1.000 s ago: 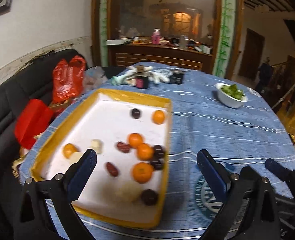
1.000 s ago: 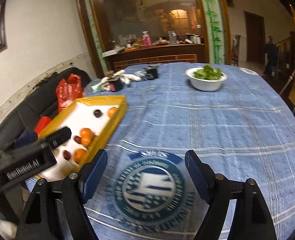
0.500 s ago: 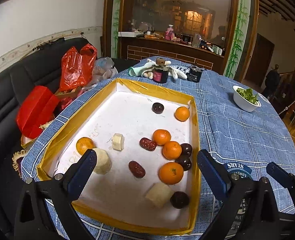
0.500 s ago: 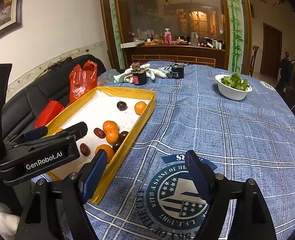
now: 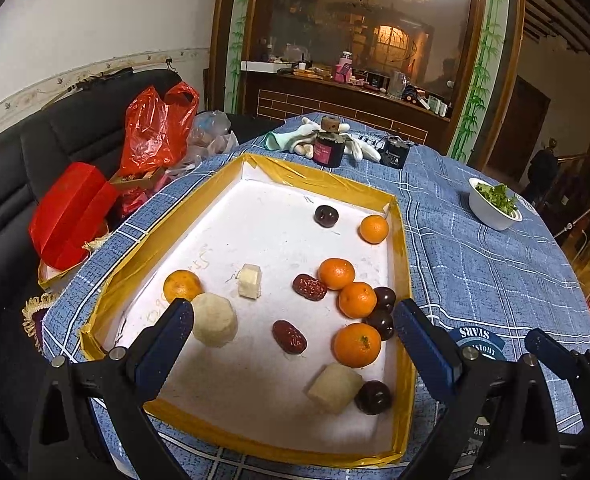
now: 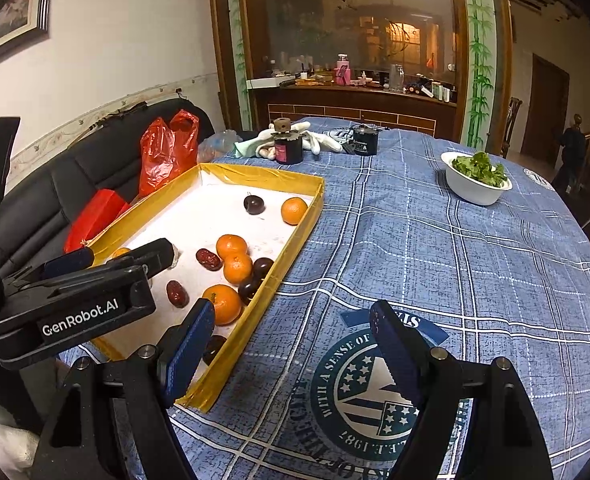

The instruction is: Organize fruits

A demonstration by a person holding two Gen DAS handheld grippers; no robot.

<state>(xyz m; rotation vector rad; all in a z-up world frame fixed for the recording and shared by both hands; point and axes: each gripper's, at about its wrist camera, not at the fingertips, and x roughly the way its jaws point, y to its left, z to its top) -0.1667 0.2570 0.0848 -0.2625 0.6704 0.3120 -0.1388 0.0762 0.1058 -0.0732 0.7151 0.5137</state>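
Fruit is scattered in a yellow-rimmed tray (image 5: 399, 236) on the blue plaid surface (image 6: 435, 248): tangerines (image 5: 357, 344), dark plums (image 5: 326, 215), red dates (image 5: 289, 336) and pale peeled chunks (image 5: 214, 319), crowded mostly toward the tray's right wall. In the right wrist view, the pale chunks and one tangerine are largely hidden behind the left hand-held gripper (image 5: 291, 344), which is held wide open over the tray's near half, nothing gripped. The right hand-held gripper (image 6: 291, 344) is likewise spread wide and empty, above the printed emblem (image 6: 375, 396), just beside the tray's corner. Open cloth is seen between the tray and a white bowl of greens (image 6: 477, 178).
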